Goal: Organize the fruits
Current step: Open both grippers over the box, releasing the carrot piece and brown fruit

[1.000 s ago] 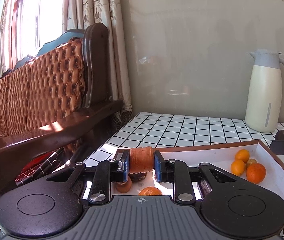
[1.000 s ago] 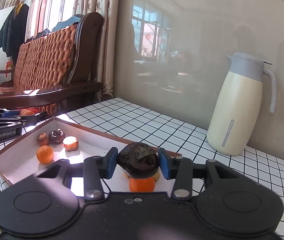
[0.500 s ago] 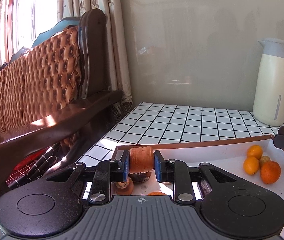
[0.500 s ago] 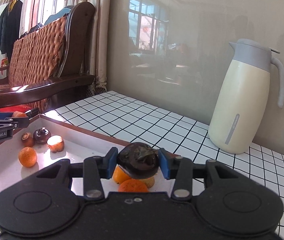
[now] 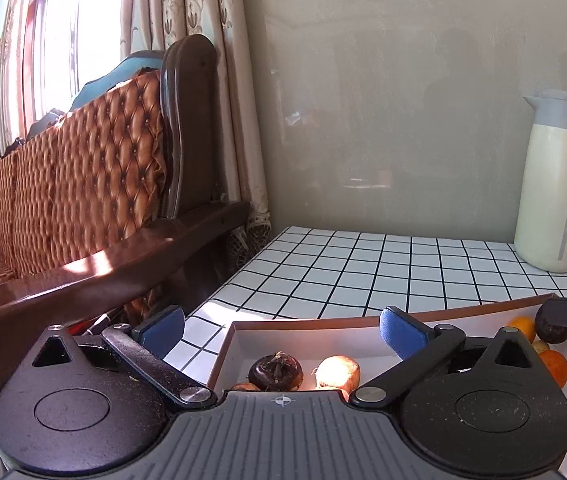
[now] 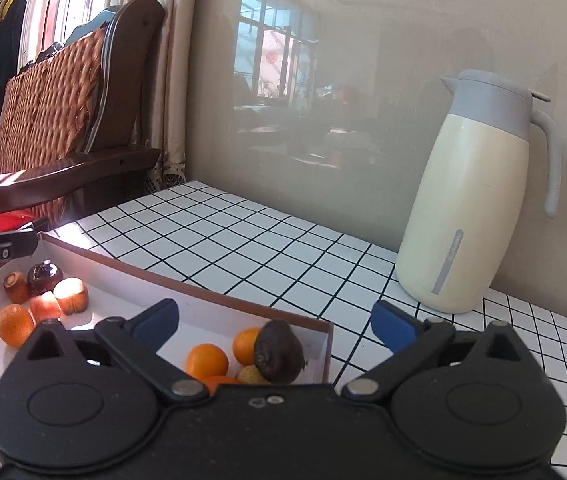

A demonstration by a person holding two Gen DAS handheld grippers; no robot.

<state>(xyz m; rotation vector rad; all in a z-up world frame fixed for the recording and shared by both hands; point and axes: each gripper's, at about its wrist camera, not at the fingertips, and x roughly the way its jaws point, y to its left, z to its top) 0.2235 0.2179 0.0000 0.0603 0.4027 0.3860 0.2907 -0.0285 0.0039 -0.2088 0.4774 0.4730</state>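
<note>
**Q:** Now, how do both sets of tongs stand?

**A:** My left tongs (image 5: 281, 326) and right tongs (image 6: 275, 322) have just been opening; both gape wide and hold nothing.

**Q:** Where does the fruit lie?

**A:** In the tray (image 6: 219, 300). The dark fruit (image 6: 278, 357) rests just below my right tongs, tilted against the oranges (image 6: 206, 361). The brown pieces (image 6: 57, 300) lie nearer my left.

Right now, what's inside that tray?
The tray holds oranges, a dark fruit and brown pieces. The gripper body hides its near part.
</note>
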